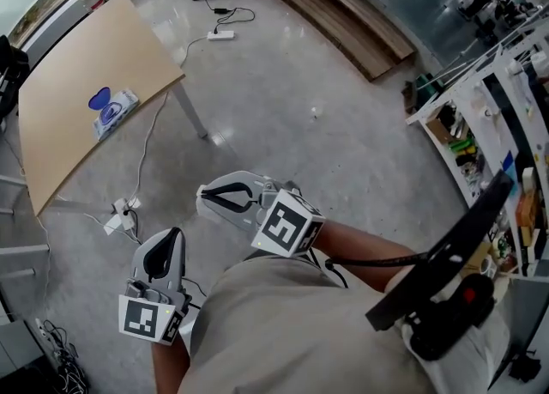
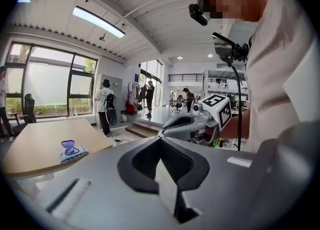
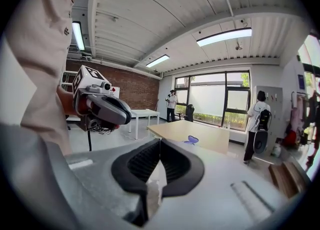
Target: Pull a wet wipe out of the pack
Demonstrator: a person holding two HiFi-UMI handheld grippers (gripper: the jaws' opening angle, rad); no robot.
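Note:
The wet wipe pack [image 1: 114, 112] lies on a light wooden table [image 1: 77, 75] at the far left, its blue lid flipped up. It also shows small and far off in the left gripper view, pack [image 2: 73, 152], and in the right gripper view, pack [image 3: 191, 140]. Both grippers are held close to the person's body, well away from the table. My left gripper [image 1: 175, 234] points up towards the table, jaws together and nothing between them. My right gripper [image 1: 204, 198] points left, likewise shut and empty. Each gripper sees the other: right gripper [image 2: 192, 124], left gripper [image 3: 102, 108].
Bare concrete floor lies between me and the table. A power strip and cables [image 1: 221, 33] lie on the floor, more plugs [image 1: 122, 213] near a table leg. A wooden platform [image 1: 343, 15] runs at the back; cluttered shelves [image 1: 480, 143] stand at right. People stand far off [image 2: 106, 104].

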